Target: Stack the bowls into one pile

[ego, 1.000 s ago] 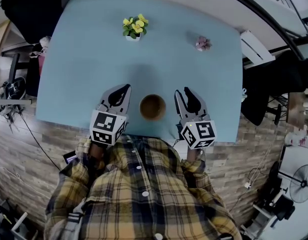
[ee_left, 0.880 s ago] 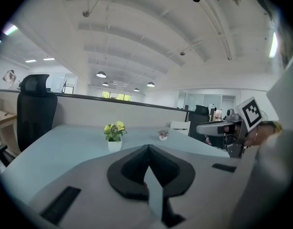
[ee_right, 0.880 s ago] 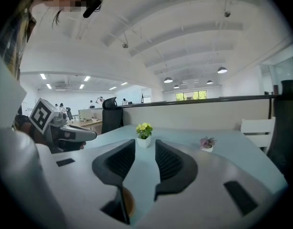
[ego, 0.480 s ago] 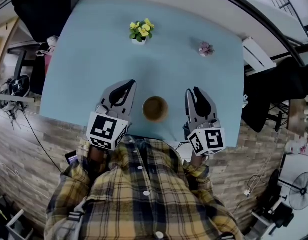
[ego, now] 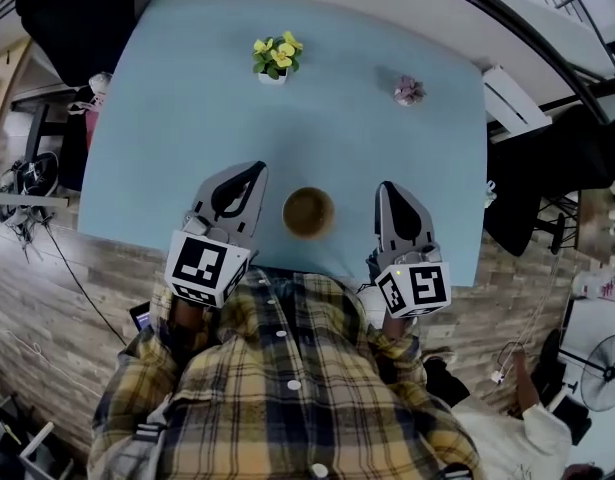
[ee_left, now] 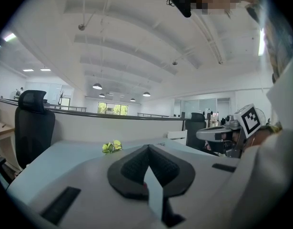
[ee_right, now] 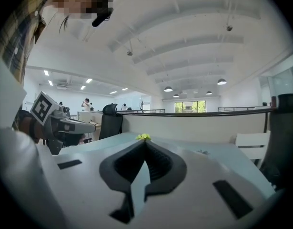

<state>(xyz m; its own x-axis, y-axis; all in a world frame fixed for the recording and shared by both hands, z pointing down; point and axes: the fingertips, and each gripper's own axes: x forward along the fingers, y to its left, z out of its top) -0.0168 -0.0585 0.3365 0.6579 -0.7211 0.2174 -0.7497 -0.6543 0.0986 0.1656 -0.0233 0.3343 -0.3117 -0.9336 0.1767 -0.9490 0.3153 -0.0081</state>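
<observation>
Flanking a bowl (ego: 308,212) near the table's (ego: 187,98) front edge with left gripper (ego: 255,169) and right gripper (ego: 388,187) both closed on nothing, open tabletop beyond.

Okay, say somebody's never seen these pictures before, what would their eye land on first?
First, the brown bowl near the front edge of the pale blue table, flanked by the left tongs and the right tongs, both shut and empty. Next, the yellow flowers in a small pot toward the far edge, with a small pinkish thing to their right.
</observation>
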